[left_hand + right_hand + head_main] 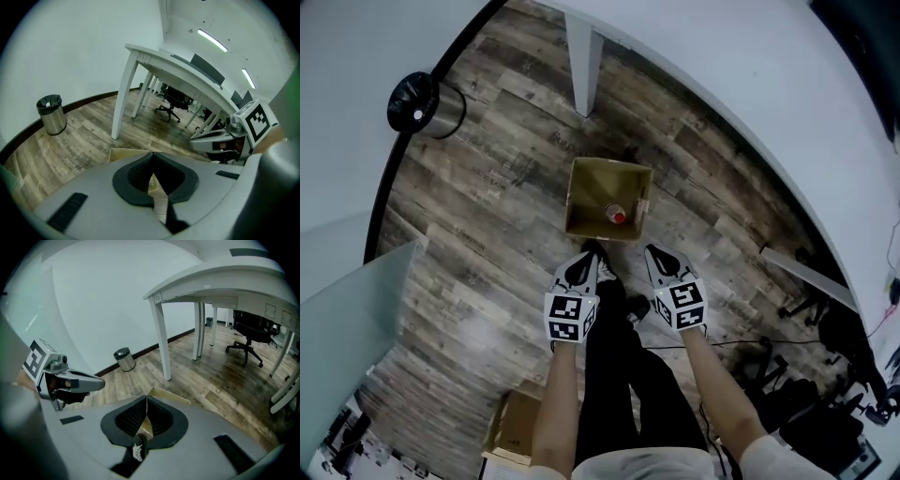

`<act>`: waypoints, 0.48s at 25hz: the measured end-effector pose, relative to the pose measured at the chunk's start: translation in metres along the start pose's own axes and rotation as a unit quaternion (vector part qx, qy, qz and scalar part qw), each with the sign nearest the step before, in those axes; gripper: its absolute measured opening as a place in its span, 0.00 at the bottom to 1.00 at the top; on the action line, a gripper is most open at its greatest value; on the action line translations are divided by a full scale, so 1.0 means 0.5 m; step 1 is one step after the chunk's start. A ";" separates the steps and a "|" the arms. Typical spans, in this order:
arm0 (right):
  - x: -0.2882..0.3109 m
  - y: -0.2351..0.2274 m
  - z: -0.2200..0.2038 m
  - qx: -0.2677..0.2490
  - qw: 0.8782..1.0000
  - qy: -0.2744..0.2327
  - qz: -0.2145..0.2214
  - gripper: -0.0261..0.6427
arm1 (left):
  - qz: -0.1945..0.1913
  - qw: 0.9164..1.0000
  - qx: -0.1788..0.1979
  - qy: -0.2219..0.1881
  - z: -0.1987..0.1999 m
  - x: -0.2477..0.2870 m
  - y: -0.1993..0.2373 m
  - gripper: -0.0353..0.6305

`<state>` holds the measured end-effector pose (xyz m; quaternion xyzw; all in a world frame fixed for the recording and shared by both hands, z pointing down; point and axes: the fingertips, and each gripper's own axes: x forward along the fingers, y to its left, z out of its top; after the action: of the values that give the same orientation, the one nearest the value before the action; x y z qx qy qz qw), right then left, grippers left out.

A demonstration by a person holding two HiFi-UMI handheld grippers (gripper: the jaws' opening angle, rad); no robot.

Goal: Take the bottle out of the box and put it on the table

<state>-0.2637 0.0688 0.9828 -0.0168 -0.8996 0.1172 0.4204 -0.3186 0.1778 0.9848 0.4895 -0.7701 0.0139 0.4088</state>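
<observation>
Under you, the wood-plank floor [487,281] carries an open cardboard box [580,202] straight ahead, a steel waste bin [427,105] by the wall, a white table leg [584,70] and a second carton [514,427].

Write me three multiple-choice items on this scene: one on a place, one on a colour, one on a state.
1. Where is the bottle?
A. on the table
B. inside the box
C. on a chair

2. What colour is the bottle's cap?
A. red
B. blue
C. green

3. How do the jaws of the right gripper stand?
A. wide apart
B. clamped on the bottle
C. together, with nothing held

Answers:
1 B: the head view shows it within the open box.
2 A: the cap shows red against the cardboard.
3 C: the right gripper view shows the pads meeting with nothing between them.
</observation>
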 end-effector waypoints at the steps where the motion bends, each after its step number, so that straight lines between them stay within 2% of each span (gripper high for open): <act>1: 0.016 0.000 -0.015 -0.009 1.000 0.000 0.000 0.10 | -0.002 1.000 0.007 0.001 -0.016 0.010 0.002 0.07; 4: 0.063 0.003 -0.067 -0.035 0.999 0.001 0.001 0.10 | -0.008 1.000 0.023 0.007 -0.070 0.040 0.004 0.07; 10: 0.175 -0.033 -0.164 -0.046 0.999 -0.024 -0.008 0.11 | -0.018 0.999 0.042 -0.005 -0.156 0.115 0.036 0.07; 12: 0.224 -0.041 -0.198 -0.050 0.998 -0.026 -0.005 0.15 | -0.021 0.998 0.052 -0.003 -0.183 0.140 0.058 0.07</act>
<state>-0.2597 0.0828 1.1330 -0.0303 -0.9149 0.0701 0.3963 -0.2975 0.1796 1.1017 0.5260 -0.7594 0.0436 0.3804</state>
